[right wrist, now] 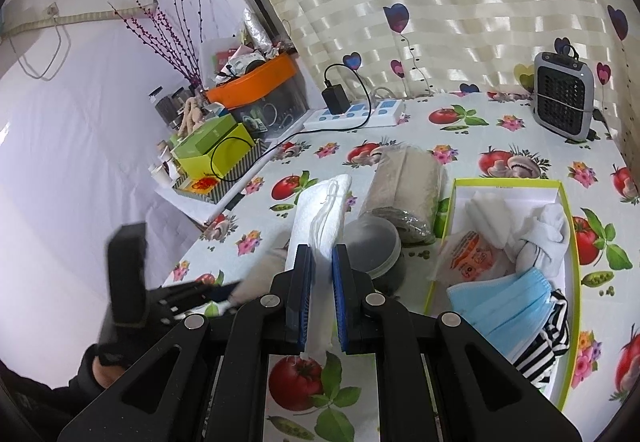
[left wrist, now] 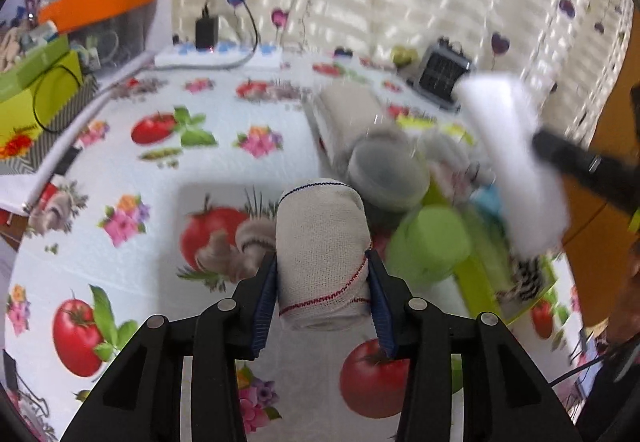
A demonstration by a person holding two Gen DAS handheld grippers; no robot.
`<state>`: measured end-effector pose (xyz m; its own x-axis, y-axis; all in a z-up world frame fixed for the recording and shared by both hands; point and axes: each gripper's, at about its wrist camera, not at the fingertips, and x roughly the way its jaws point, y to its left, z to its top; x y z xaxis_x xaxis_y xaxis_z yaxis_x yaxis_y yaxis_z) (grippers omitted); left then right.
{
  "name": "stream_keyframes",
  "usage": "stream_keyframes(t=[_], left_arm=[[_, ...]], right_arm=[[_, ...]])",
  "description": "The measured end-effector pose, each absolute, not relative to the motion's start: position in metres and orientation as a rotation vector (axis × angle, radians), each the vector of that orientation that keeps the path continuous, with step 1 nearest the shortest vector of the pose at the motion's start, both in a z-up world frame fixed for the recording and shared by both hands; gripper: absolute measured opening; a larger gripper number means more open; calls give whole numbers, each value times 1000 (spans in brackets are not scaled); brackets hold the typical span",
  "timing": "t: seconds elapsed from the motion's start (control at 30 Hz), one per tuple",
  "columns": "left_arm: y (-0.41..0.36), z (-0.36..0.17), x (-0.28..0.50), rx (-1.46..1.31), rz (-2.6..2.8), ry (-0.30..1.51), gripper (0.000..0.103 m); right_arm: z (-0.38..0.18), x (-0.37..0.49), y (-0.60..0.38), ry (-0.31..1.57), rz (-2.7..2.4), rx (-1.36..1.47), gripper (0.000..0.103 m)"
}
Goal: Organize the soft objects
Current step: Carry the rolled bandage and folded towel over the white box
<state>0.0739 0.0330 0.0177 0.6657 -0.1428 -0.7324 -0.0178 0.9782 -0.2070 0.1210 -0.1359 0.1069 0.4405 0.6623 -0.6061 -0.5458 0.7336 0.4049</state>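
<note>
Right wrist view: tomato-print tablecloth (right wrist: 472,145), heart curtain (right wrist: 440,1) behind, small heater (right wrist: 563,94) at 2 o'clock, green-rimmed box (right wrist: 570,242) w/ blue mask (right wrist: 500,306) at 3 o'clock. Right gripper (right wrist: 321,294) clamps a white folded cloth (right wrist: 320,209), sticking up toward 12. Left gripper (left wrist: 322,290) squeezes a beige bandage roll (left wrist: 322,242), dead center btw its pads.

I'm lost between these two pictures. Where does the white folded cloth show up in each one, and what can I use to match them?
Left wrist view: the white folded cloth is at the upper right, blurred, held by the right gripper.
Right wrist view: it stands at centre, pinched between the right gripper's blue pads, rising toward the table.
Shared landmark: the grey heater by the curtain.
</note>
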Motion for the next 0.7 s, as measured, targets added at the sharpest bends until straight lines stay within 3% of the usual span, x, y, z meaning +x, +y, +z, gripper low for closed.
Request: stream_keyframes(t=[0.27,0.7], left_arm=[[18,58,71,-197,-120,746,41],[-6,71,84,-173,-172,728,41]], right_arm=[[107,117,-135,819,765,169,11],[105,119,-148,811,724,183,11]])
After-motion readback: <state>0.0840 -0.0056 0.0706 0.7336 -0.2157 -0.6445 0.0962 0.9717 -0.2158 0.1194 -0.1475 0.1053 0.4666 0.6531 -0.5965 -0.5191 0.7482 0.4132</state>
